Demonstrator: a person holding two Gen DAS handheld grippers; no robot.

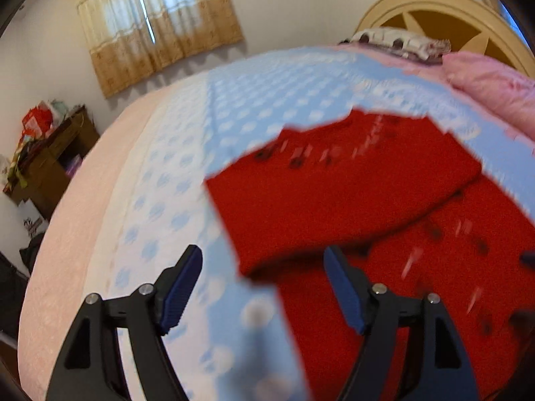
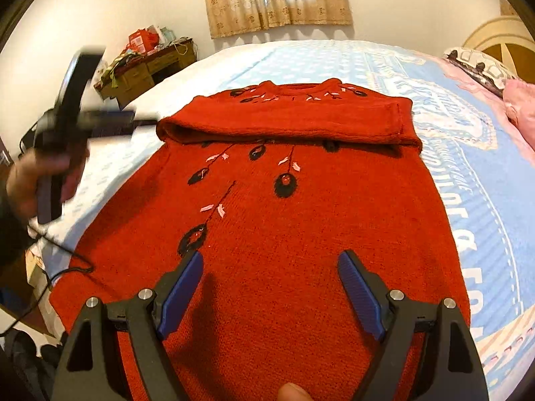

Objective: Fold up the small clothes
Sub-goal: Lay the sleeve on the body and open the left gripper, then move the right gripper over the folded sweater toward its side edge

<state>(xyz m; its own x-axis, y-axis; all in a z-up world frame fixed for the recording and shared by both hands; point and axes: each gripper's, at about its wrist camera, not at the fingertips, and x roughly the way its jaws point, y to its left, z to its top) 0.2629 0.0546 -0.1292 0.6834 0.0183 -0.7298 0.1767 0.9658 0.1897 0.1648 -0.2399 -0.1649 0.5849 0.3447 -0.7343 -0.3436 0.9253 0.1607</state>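
Left gripper (image 1: 264, 287) is spread and empty over the sheet (image 1: 187, 173), the red sweater (image 1: 334, 193) just ahead to its right; right gripper (image 2: 271, 287) hangs spread over the sweater's lower body, folded sleeves lying farther ahead.

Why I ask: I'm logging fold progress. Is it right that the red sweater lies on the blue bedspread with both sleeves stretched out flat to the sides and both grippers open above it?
Not quite. The red sweater does lie on the blue bedspread, and the left gripper and right gripper are open, but the sleeves are not stretched out: a sleeve is folded across the chest, as the right wrist view shows.
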